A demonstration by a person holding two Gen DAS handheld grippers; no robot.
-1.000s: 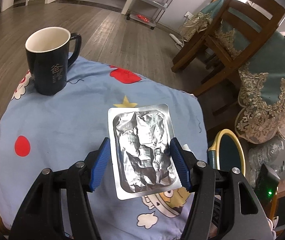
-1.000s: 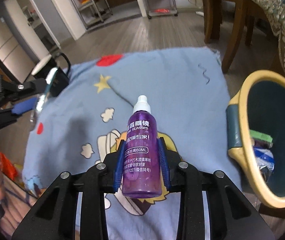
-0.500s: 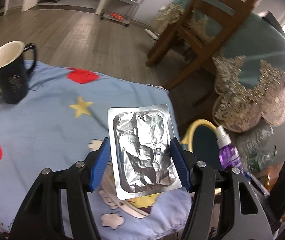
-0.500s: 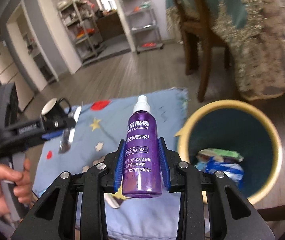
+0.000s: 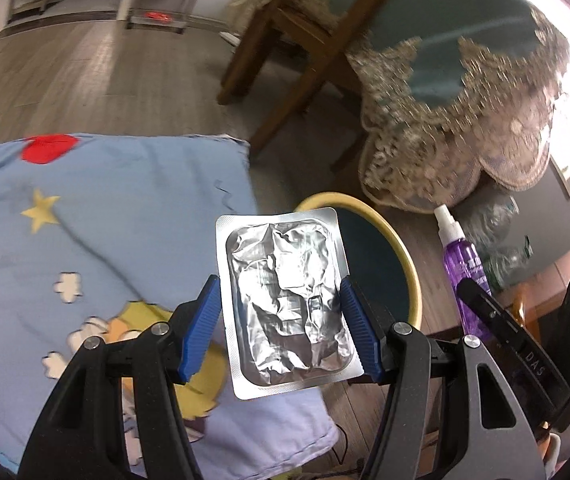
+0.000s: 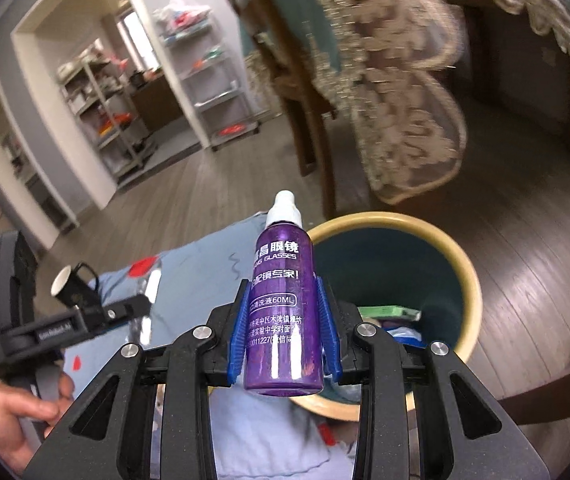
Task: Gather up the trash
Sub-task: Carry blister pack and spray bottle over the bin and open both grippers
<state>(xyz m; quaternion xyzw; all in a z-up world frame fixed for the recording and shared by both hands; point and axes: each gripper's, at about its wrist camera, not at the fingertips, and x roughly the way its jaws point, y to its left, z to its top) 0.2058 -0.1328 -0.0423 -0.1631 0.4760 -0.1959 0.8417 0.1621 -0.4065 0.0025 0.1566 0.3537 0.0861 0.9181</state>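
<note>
My left gripper is shut on a crumpled silver foil blister pack, held flat between its blue pads above the edge of the blue cartoon cloth. The yellow-rimmed teal trash bin stands on the floor just beyond it. My right gripper is shut on a purple spray bottle with a white cap, held upright over the near rim of the same bin, which holds several wrappers. The bottle also shows at the right of the left wrist view.
A wooden chair and a table with a lace-edged teal cloth stand behind the bin. A dark mug rests on the far side of the cloth. A person's hand grips the left tool. Shelving racks line the far room.
Both grippers swung to the right, away from the mug and toward the bin, keeping their loads. The right gripper rose, and the bin now sits directly behind the bottle.
</note>
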